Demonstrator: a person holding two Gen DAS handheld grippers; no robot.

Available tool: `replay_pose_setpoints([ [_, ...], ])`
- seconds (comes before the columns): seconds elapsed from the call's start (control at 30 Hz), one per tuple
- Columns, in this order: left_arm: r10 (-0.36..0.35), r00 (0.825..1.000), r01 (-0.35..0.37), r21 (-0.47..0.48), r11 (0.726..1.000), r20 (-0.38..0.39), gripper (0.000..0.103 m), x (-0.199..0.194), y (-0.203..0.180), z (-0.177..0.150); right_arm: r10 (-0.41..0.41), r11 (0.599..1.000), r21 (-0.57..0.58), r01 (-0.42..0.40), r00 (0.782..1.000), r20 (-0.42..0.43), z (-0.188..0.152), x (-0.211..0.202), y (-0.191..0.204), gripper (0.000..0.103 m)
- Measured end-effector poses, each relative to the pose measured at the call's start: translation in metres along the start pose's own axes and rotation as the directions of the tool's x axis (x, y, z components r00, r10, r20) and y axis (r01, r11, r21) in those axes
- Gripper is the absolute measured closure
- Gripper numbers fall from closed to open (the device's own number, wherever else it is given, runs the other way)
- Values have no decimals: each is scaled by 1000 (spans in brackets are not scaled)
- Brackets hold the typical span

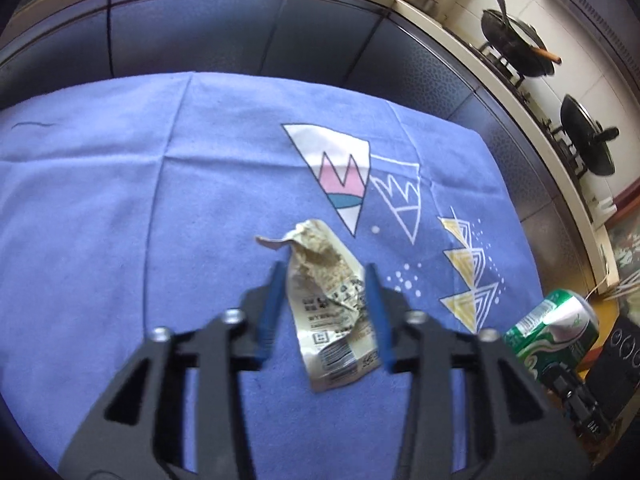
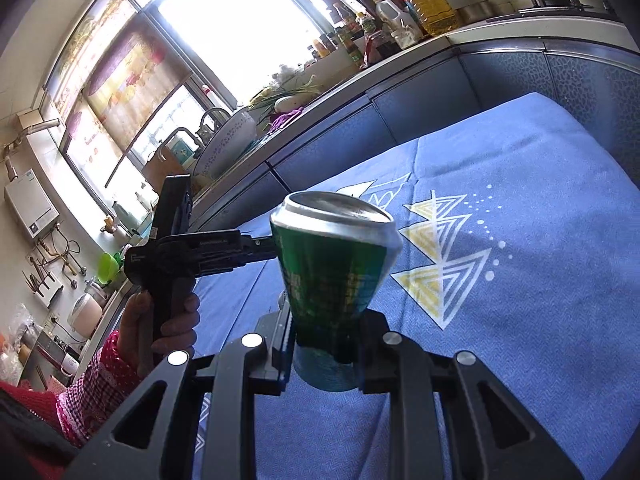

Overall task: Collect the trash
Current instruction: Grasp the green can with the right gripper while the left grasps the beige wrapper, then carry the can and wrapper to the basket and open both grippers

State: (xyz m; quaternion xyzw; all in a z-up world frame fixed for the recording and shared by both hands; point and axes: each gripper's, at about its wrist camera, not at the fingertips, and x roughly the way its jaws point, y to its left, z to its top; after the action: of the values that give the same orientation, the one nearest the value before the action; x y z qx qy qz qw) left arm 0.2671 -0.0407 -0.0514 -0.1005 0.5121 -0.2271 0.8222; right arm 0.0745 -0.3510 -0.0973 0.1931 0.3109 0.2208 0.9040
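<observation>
A crumpled, printed food wrapper (image 1: pixel 332 308) lies on the blue cloth (image 1: pixel 120 200) that covers the table. My left gripper (image 1: pixel 324 269) points down over it, open, with one blue pad on each side of the wrapper and a gap showing at the left pad. My right gripper (image 2: pixel 330 332) is shut on a dented green drink can (image 2: pixel 332 264), gripped near its lower end and held above the cloth (image 2: pixel 520 280). The can (image 1: pixel 556 332) also shows at the right edge of the left wrist view. A person's hand (image 2: pixel 172 320) holds the left gripper's handle.
Grey-blue cabinet fronts (image 1: pixel 240 32) run close behind the table under a pale counter. Dark pans (image 1: pixel 516 44) sit on the stove at right. Oil bottles (image 2: pixel 432 0), a large bowl (image 2: pixel 228 140) and a tap stand along the counter by the window. A black box (image 1: pixel 624 356) is at the far right.
</observation>
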Motion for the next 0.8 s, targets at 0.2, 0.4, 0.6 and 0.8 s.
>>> replay_pose_setpoints([
  [0.2, -8, 999, 5, -80, 997, -33, 21, 18, 5, 3, 6, 1000, 25, -6, 1000, 11, -3, -6, -7, 79],
  [0.4, 5, 997, -6, -15, 1000, -77, 76, 48, -14, 10, -8, 999, 39, 6, 999, 42, -4, -20, -13, 79],
  [0.6, -42, 998, 44, 38, 998, -55, 83, 33, -45, 6, -28, 997, 76, 22, 996, 86, -4, -42, -29, 79],
  [0.8, -155, 986, 161, 114, 980, -60, 83, 8, -106, 4, -59, 993, 107, 43, 986, 156, -2, -75, -49, 79],
])
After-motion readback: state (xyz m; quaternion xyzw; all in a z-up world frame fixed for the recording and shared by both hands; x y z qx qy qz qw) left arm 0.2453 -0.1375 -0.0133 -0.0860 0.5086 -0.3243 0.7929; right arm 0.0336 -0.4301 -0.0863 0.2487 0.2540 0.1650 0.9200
